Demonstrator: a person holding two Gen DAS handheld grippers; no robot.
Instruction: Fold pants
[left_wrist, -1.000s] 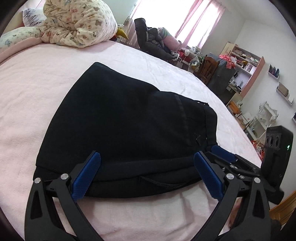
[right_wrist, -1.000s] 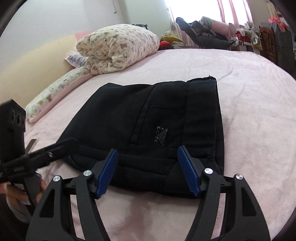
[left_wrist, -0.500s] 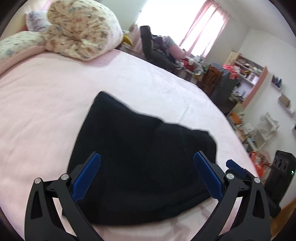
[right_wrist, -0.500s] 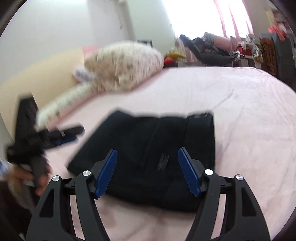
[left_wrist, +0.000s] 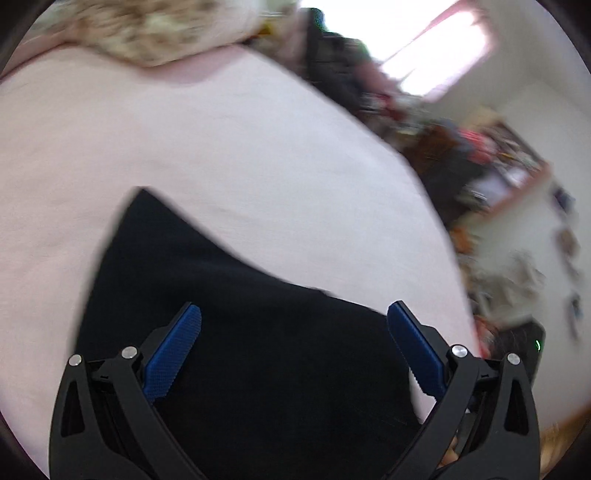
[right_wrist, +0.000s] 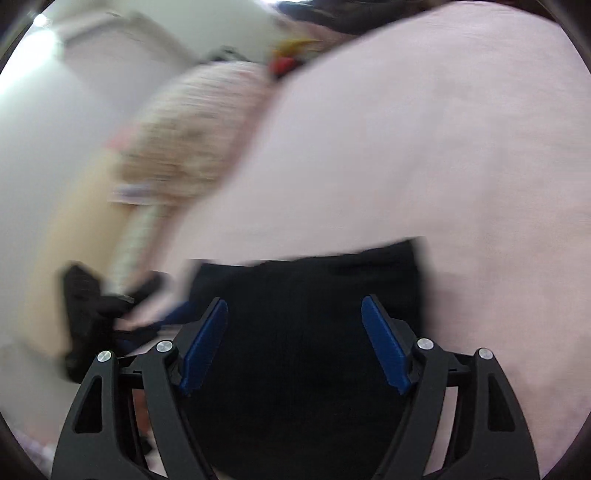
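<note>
On the pink bed (left_wrist: 258, 155) we see folded black pants (left_wrist: 258, 350). Left gripper (left_wrist: 293, 349) and right gripper (right_wrist: 295, 339) hover with jaws wide, gripping nothing.

- The near part of the black pants (left_wrist: 266, 354) is hidden behind the left gripper (left_wrist: 294, 334) arms and cut off by the lower edge.
- The patterned bedding (left_wrist: 159, 33) is smeared by motion and cropped at the top.
- The shelves and clutter (left_wrist: 506, 173) past the bed are too blurred to be identified.
- In the right wrist view, the pants' (right_wrist: 306, 332) pocket details cannot be made out.
- Beside the right gripper (right_wrist: 294, 332), the left gripper (right_wrist: 99, 314) is seen only as a dark smear; its jaw state there cannot be told.
</note>
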